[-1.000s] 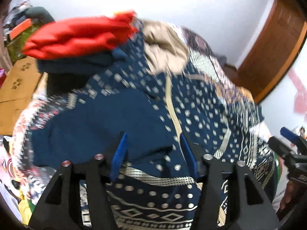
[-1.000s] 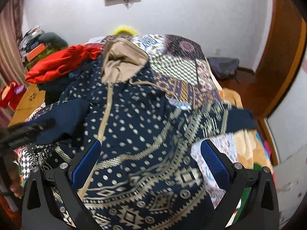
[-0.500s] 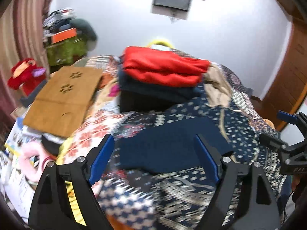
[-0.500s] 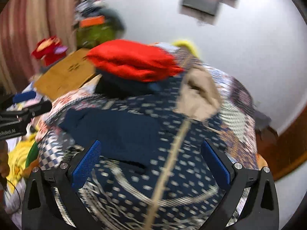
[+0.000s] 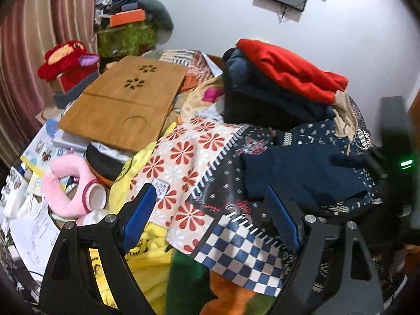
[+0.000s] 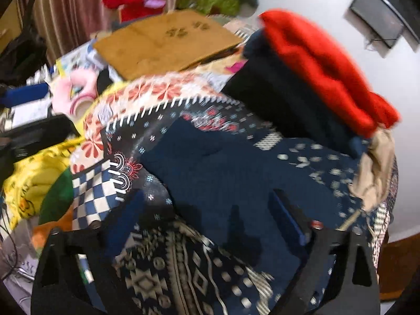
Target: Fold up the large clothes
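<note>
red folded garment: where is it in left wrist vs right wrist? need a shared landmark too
Left wrist: red folded garment sits upper right of centre, topping a dark clothes stack.
Right wrist: red folded garment sits upper right, blurred, on the same stack.
Shared landmark: wooden lap tray, left of the stack in both views.

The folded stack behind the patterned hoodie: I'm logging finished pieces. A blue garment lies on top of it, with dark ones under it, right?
Not quite: the top garment of the stack is red, not blue. The dark navy garments do lie under it. The left wrist view shows this most sharply.
</note>
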### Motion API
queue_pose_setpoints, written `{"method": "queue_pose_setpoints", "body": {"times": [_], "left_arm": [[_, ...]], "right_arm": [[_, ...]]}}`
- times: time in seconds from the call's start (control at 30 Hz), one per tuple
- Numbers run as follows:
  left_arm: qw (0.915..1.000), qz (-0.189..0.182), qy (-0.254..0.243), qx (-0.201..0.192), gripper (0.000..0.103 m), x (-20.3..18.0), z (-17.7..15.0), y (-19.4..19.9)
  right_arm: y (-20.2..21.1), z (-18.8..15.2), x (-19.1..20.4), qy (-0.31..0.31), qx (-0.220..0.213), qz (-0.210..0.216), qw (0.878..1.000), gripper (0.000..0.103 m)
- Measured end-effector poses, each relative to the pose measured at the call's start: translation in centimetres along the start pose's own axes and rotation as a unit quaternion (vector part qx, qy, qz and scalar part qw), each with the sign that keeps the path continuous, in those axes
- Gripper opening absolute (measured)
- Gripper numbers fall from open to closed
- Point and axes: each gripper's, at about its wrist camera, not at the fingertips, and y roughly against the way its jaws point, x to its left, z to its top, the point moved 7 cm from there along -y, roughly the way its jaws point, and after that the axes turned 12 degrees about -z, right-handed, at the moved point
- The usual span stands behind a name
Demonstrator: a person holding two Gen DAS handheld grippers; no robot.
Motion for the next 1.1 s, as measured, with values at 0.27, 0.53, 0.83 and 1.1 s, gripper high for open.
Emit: {"method": "queue_pose_setpoints", "body": {"times": [0.27, 0.53, 0.83, 1.1], "left_arm": [[0.9999, 0.002, 0.002, 0.011, 0.084, 0.2, -0.5, -1.2], [0.9999, -0.002, -0.005, 0.016, 0.084, -1.2, -0.4, -1.9], [0.9992, -0.011, -0.038, 0.005, 0.084, -4.9, 0.3, -0.9], [0.9972, -0.014, -0.073, 0.007, 0.089, -8.2, 0.4, -0.7]], "right_arm": [[-4.1, -0.5, 1.9, -0.02, 0.053, 0.049, 0.997, 0.062], [-3.6, -0.3, 0.3, -0.062, 0.023, 0.057, 0.996, 0.01], [2.5, -0.2, -8.3, -0.16, -0.046, 0.031, 0.985, 0.01], [9.1, -2.7, -17.9, -0.248, -0.111, -0.011, 0.962, 0.01]]}}
